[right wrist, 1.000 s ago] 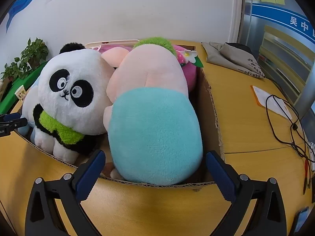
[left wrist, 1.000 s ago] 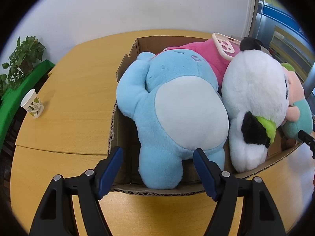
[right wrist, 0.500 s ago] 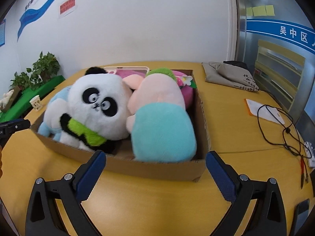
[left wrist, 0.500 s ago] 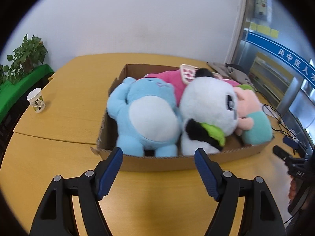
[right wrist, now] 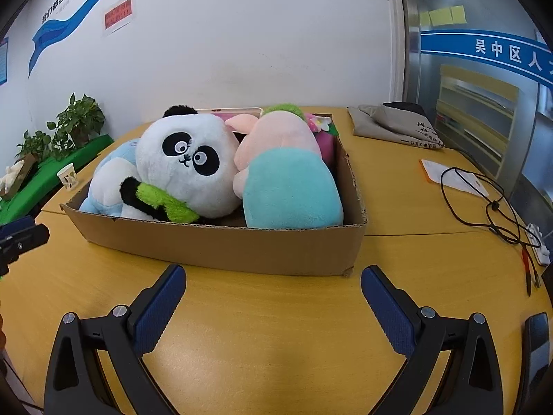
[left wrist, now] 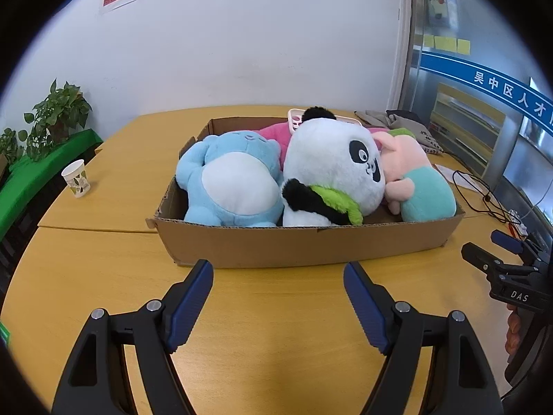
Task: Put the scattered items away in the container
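Observation:
A cardboard box (left wrist: pixel 304 245) on the yellow wooden table holds several plush toys: a blue one (left wrist: pixel 235 180) at the left, a panda (left wrist: pixel 331 162) in the middle, and a pink and teal one (left wrist: pixel 414 176) at the right. A pink plush (left wrist: pixel 273 133) and a white plastic basket (left wrist: pixel 295 117) lie behind them. My left gripper (left wrist: pixel 276 269) is open over bare table in front of the box. My right gripper (right wrist: pixel 273 273) is open too, short of the box (right wrist: pixel 224 245) near its right corner. Nothing is between either pair of fingers.
A paper cup (left wrist: pixel 76 178) stands at the left of the table, with potted plants (left wrist: pixel 58 110) beyond it. At the right lie a folded grey bag (right wrist: pixel 397 126), a sheet of paper (right wrist: pixel 449 176), a black cable (right wrist: pixel 484 200) and a phone (right wrist: pixel 535 339).
Both grippers have drawn back from the box and tilted up. The plush toys that filled both views now sit farther off, with bare table between the fingers.

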Motion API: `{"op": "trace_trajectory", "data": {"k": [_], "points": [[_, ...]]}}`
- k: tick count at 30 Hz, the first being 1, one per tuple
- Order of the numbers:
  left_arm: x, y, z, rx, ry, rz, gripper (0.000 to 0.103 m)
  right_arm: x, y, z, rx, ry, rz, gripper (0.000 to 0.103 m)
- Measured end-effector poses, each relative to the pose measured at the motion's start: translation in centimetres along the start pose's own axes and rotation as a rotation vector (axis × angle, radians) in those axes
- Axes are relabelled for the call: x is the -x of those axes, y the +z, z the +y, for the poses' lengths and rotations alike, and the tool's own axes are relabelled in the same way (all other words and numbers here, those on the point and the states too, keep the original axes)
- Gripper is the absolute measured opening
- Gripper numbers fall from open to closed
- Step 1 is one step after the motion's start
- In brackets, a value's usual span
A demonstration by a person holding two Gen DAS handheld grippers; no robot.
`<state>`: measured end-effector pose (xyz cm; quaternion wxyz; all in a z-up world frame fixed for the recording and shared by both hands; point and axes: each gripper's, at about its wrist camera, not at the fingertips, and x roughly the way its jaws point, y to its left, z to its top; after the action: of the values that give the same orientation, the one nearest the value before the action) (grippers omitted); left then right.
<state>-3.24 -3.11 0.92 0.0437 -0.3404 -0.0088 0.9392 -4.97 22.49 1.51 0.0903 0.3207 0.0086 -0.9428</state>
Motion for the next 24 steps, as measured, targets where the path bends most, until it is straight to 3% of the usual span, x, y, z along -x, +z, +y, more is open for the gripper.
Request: {"op": "trace_trajectory", "data": {"k": [5, 24], "points": [[-0.2, -0.1, -0.2, 0.033, -0.024, 0.018, 0.078, 0.8, -0.4, -0.2, 0.002, -0.017, 0.008, 0.103], [0.1, -0.6, -0.2, 0.024, 0.033, 0.06, 0.078, 2.3, -1.0, 2.7, 0.089, 0.013, -0.01, 0.103]]}}
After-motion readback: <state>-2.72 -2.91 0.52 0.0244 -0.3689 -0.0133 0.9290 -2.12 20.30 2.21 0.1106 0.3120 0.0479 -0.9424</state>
